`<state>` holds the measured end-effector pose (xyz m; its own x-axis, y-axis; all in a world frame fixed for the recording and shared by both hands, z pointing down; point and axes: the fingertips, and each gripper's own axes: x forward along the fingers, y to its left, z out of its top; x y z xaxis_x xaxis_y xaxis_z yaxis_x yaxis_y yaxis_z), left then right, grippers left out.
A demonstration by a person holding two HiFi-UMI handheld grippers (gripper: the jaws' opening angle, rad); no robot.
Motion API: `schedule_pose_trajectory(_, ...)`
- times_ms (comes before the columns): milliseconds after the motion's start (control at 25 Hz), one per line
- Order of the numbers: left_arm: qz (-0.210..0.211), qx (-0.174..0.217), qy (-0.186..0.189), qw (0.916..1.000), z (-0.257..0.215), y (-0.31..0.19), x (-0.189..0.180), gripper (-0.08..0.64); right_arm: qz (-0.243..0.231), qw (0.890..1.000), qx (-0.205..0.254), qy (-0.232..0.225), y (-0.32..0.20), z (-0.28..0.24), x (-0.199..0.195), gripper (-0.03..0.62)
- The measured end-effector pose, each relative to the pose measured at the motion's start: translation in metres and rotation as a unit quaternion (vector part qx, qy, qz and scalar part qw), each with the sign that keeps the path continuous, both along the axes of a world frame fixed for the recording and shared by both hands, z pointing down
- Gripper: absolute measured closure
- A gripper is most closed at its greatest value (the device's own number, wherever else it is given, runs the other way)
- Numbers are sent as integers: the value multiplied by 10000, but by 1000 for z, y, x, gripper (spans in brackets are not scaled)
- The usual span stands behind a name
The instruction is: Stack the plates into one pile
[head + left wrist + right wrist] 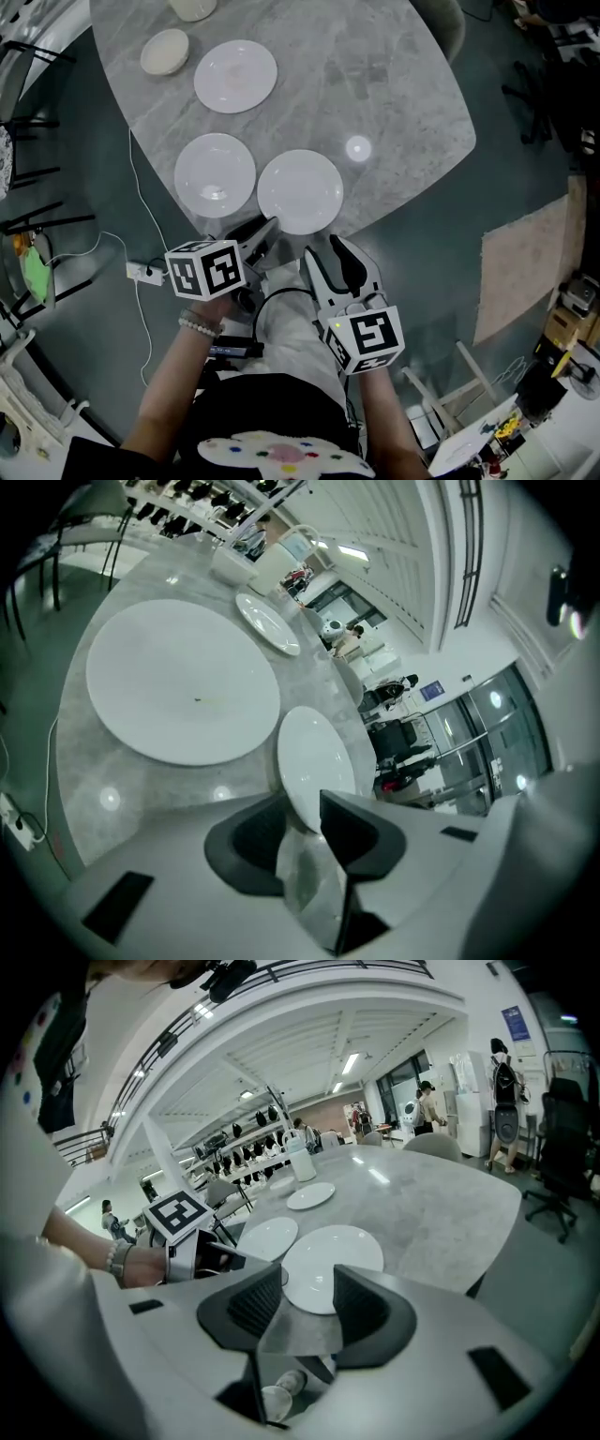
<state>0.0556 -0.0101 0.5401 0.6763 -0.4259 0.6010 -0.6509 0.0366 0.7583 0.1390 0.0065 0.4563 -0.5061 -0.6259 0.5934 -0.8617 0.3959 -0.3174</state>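
Observation:
Three white plates lie apart on the grey marble table [394, 103]: one far [235, 77], one near left [215, 174], one near right [300, 191]. My left gripper [267, 228] is at the table's near edge, between the two near plates, rolled on its side. In the left gripper view its jaws [298, 803] stand apart, with the near right plate's [314, 757] rim just beyond them and the near left plate [183, 682] to the left. My right gripper [330, 255] hangs off the table's edge, open and empty [307, 1279], facing the near right plate [333, 1262].
A cream bowl [165, 52] and a white vessel [193, 7] stand at the table's far left. On the floor lie a white power strip with its cable [145, 273] at the left and a rug [525, 267] at the right. Chairs stand around.

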Motion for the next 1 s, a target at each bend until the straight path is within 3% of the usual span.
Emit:
schedule_pose_trajectory(240, -377, -369, 461, 9975, 1, -2, 1, 459, 42, 10000, -10, -25, 0, 0, -1, 436)
schedule_pose_trajectory(640, -343, -557, 428, 9969, 4, -2, 3, 506, 398, 9988, -204, -217, 6, 9, 3, 436)
schedule_pose_trajectory(1000, -324, -529, 671, 9958, -12, -3, 12, 517, 519, 9979, -353, -186, 20, 26, -2, 436)
